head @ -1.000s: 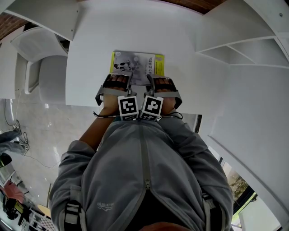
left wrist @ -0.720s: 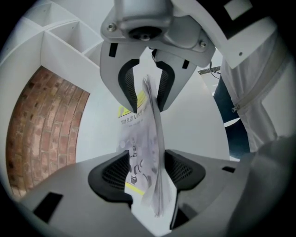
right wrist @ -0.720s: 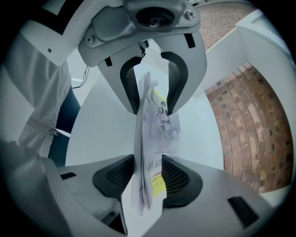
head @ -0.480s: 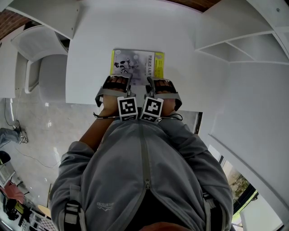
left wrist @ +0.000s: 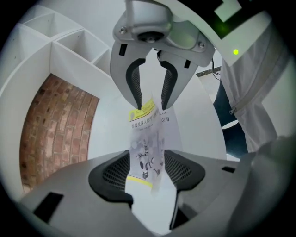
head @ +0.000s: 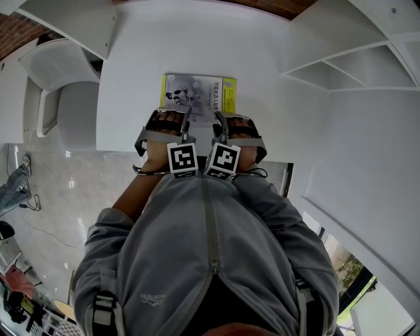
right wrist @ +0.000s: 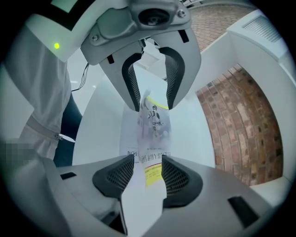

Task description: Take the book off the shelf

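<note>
The book (head: 200, 95), with a grey robot picture and a yellow band on its cover, lies flat on the white table (head: 131, 79). My left gripper (head: 186, 122) and right gripper (head: 220, 122) hover side by side over its near edge, tips turned toward each other. In the left gripper view the cover (left wrist: 152, 139) shows in the gap of my open left gripper (left wrist: 145, 171), with the right gripper (left wrist: 150, 92) facing it. The right gripper view mirrors this: the book (right wrist: 152, 125), my open right gripper (right wrist: 148, 173), and the left gripper (right wrist: 150, 88) opposite. Neither pair of pads presses on the book.
White shelf boards (head: 341, 65) stand at the right and another shelf (head: 65, 20) at the upper left. A white chair (head: 59, 92) sits left of the table. A brick wall (left wrist: 60, 129) lies beyond the table. The person's grey jacket (head: 210, 262) fills the foreground.
My left gripper has drifted slightly left and away from the table. The book has stayed where it lies, and the right gripper has hardly moved.
</note>
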Demonstrator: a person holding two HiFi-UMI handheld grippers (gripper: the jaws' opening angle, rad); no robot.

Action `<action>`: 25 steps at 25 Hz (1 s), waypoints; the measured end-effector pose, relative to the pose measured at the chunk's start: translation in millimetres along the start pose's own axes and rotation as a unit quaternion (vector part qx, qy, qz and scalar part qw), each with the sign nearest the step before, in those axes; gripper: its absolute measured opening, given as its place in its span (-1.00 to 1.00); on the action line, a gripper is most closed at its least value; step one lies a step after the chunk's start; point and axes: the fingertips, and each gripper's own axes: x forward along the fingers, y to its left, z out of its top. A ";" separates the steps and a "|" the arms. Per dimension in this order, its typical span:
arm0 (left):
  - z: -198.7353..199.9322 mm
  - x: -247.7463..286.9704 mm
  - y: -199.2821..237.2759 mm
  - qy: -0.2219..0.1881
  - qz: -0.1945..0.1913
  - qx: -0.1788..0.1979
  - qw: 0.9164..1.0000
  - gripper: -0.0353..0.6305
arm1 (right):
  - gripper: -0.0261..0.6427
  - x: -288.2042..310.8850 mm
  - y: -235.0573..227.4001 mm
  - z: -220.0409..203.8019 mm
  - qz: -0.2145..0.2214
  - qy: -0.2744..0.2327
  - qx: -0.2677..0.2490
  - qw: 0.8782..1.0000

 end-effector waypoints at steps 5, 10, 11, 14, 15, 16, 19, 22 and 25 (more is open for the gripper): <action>1.7 -13.1 22.8 -0.001 0.028 0.001 1.000 -0.18 | -0.32 -16.3 -28.9 0.3 -0.034 -0.005 0.002 0.999; 3.3 -29.5 51.3 -0.009 0.066 -0.001 0.998 -0.19 | -0.32 -32.7 -54.8 4.9 -0.062 -0.014 0.007 0.998; 3.9 -33.0 58.1 -0.012 0.077 -0.003 0.997 -0.20 | -0.32 -36.1 -60.2 6.4 -0.069 -0.016 0.008 0.997; 3.8 -41.7 75.3 -0.015 0.099 -0.005 0.995 -0.21 | -0.32 -46.2 -75.8 10.7 -0.088 -0.021 0.010 0.996; 3.6 -44.4 81.2 -0.016 0.106 -0.006 0.994 -0.22 | -0.32 -49.4 -81.6 12.1 -0.096 -0.023 0.010 0.995; 4.4 -47.7 88.5 -0.020 0.116 -0.009 0.993 -0.22 | -0.32 -52.7 -87.5 13.4 -0.104 -0.025 0.010 0.994; 6.7 -60.2 111.2 -0.028 0.147 -0.014 0.989 -0.33 | -0.33 -63.9 -106.1 17.2 -0.129 -0.030 0.011 0.991; 7.8 -74.3 133.7 -0.030 0.180 -0.015 0.983 -0.40 | -0.40 -76.2 -126.8 21.4 -0.160 -0.038 0.012 0.986; 9.6 -88.8 153.8 -0.034 0.214 -0.014 0.976 -0.50 | -0.53 -90.1 -147.5 25.6 -0.193 -0.047 0.013 0.980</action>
